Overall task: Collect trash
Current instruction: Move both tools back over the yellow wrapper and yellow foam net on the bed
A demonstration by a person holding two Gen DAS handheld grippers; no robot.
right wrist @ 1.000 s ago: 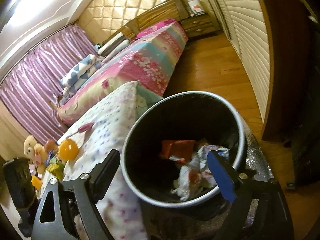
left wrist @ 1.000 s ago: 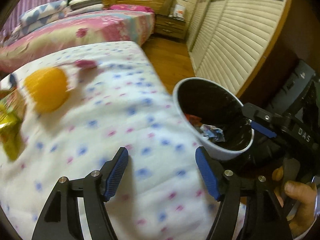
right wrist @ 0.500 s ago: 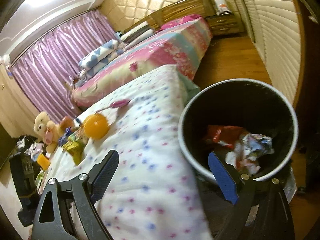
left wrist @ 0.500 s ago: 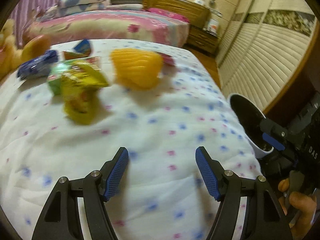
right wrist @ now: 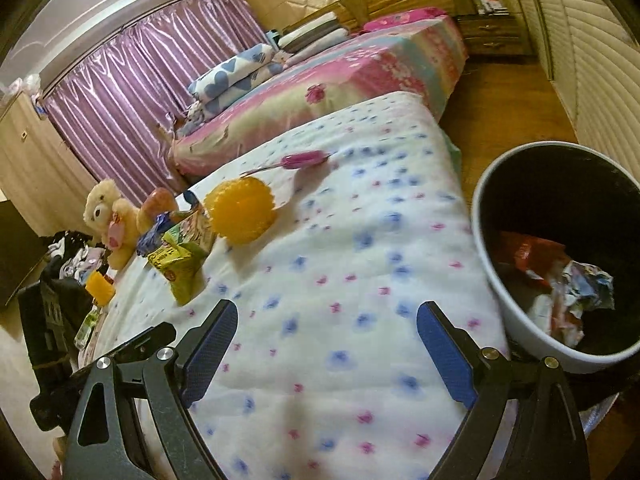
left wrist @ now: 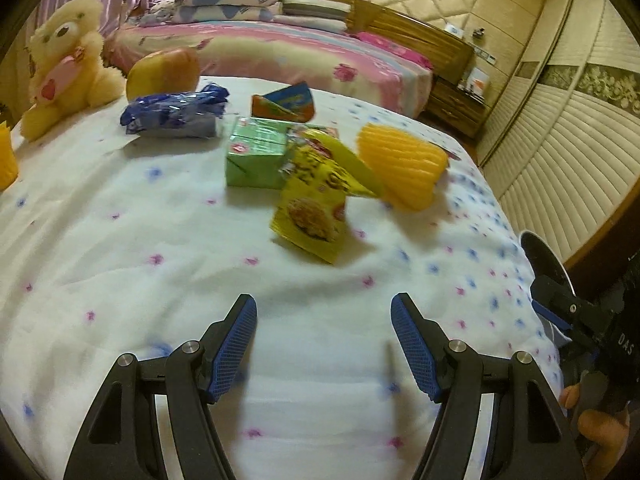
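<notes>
Yellow snack wrapper (left wrist: 310, 208) lies lengthwise toward the wide-open, empty left hand-held gripper (left wrist: 323, 344).

Your left gripper (left wrist: 324, 344) hangs open over the quilt (left wrist: 120, 280); yellow wrapper (left wrist: 310, 216) lies ahead, beside the green carton (left wrist: 256, 156).

Your left gripper (left wrist: 324, 344) is filling the bottom of its own view, angling downward with its blue-padded jaws standing apart and nothing between them. Your right gripper (right wrist: 328, 354) is doing likewise along the bottom of its frame, jaws spread wider and gripping nothing. Your fingers (left wrist: 596, 432) are curling around its handle at the left view's lower right.
</notes>
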